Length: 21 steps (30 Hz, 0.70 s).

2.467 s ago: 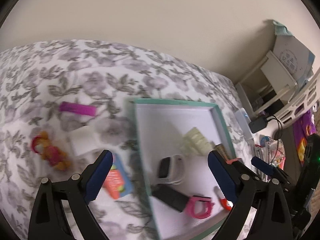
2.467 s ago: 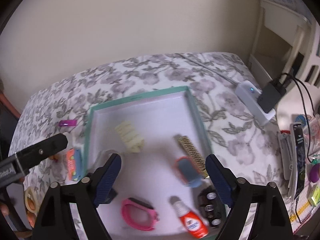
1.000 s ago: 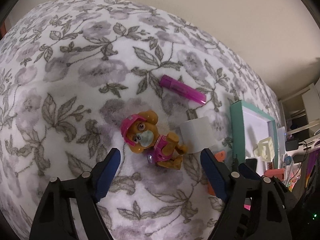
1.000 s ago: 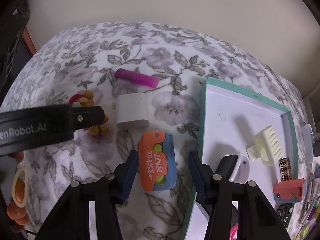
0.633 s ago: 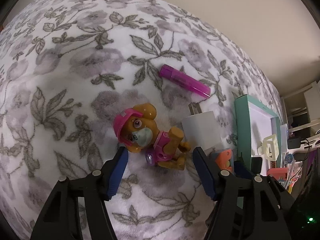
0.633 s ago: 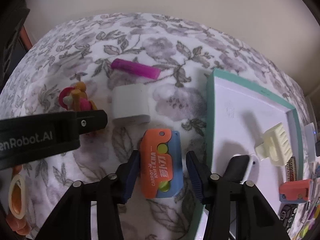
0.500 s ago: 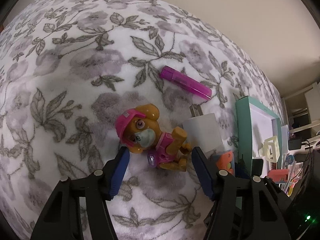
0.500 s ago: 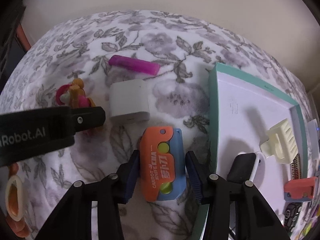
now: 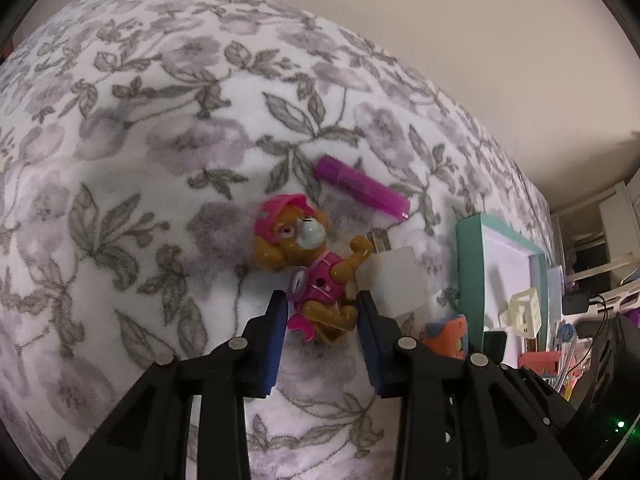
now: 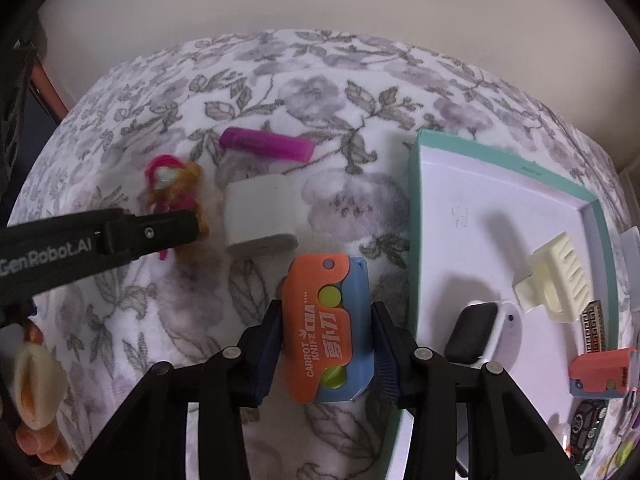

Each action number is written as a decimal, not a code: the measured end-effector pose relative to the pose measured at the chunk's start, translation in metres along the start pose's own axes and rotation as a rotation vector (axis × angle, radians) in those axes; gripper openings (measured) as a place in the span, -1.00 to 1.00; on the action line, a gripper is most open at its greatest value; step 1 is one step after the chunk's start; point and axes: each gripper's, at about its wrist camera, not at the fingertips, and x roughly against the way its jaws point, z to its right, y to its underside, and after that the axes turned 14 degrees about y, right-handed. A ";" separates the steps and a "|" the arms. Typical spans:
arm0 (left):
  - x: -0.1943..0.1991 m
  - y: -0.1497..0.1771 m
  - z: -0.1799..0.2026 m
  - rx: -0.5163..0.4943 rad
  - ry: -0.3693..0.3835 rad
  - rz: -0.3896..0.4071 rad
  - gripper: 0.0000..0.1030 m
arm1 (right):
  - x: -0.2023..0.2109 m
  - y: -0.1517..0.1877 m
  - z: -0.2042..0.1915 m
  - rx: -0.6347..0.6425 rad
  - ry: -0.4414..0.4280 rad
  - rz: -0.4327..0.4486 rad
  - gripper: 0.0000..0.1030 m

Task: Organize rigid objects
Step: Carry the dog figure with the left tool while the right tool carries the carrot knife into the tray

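Toy dog (image 9: 310, 276) and toy knife (image 10: 326, 332) are lying on the bed (image 9: 140, 160) — stiff, light plastic. Left tongs (image 9: 322, 334), just closing, are clamping its waist; right tongs (image 10: 326, 350) are squeezing the knife's flat sides.

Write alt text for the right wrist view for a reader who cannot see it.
The right tool is closed on an orange and blue toy knife on a flowered blanket. Beside it stands a teal-rimmed tray holding a smartwatch and a cream hair clip; a white charger and purple tube lie beyond.
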 end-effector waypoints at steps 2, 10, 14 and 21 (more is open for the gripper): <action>0.001 0.000 0.003 -0.016 -0.018 0.004 -0.30 | 0.004 -0.001 0.003 0.002 0.000 0.007 -0.12; 0.007 -0.001 0.016 -0.034 -0.011 0.019 -0.31 | 0.017 -0.003 0.016 -0.013 -0.010 0.029 -0.12; 0.023 -0.004 0.036 -0.078 -0.004 0.063 -0.31 | 0.030 -0.007 0.034 -0.043 -0.015 0.057 -0.12; 0.029 -0.002 0.085 -0.178 0.048 0.073 -0.32 | 0.045 -0.009 0.089 -0.149 0.004 0.072 -0.12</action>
